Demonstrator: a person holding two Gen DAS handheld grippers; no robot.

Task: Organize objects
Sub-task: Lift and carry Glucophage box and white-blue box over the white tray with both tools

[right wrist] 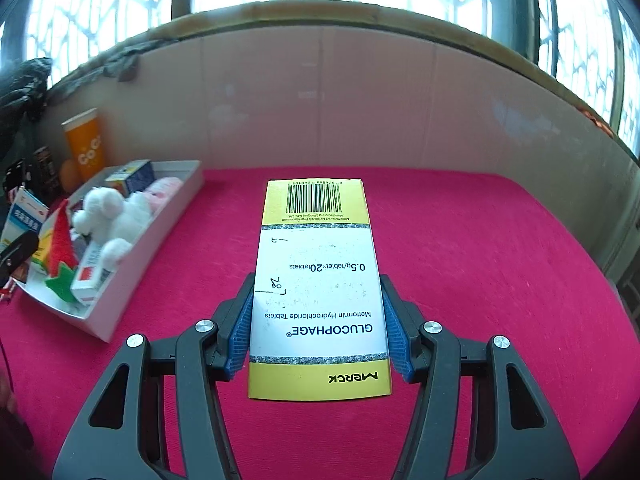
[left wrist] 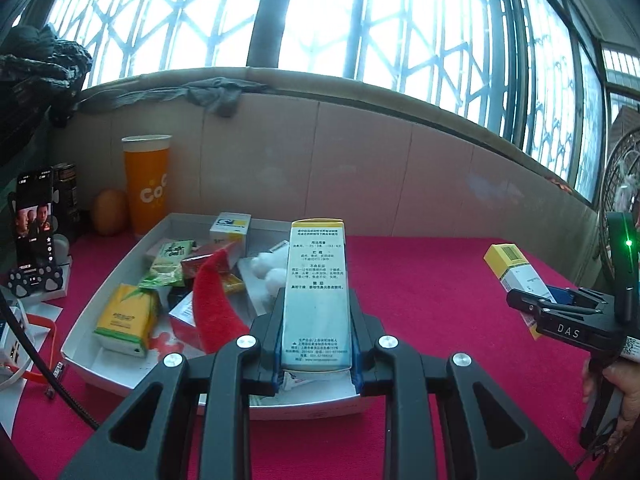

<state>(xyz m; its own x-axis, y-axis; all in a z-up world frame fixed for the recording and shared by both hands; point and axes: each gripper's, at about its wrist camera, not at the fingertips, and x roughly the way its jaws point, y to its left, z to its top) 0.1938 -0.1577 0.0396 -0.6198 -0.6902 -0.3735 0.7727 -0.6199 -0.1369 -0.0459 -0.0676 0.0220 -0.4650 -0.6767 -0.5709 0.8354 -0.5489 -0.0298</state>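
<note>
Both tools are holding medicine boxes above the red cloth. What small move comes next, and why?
Probably lower the right tool and set its Glucophage box on the bare red cloth: the white tray already looks crowded.

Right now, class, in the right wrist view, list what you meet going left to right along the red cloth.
Orange cup → white tray → yellow-and-white Glucophage box, clamped in the right hand-held gripper.

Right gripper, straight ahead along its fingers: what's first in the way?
Likely the bare red cloth: the right gripper, shut on the Glucophage box, points slightly down. Nothing else shows before the cardboard backboard. The white tray sits off left. Depth unclear.
</note>
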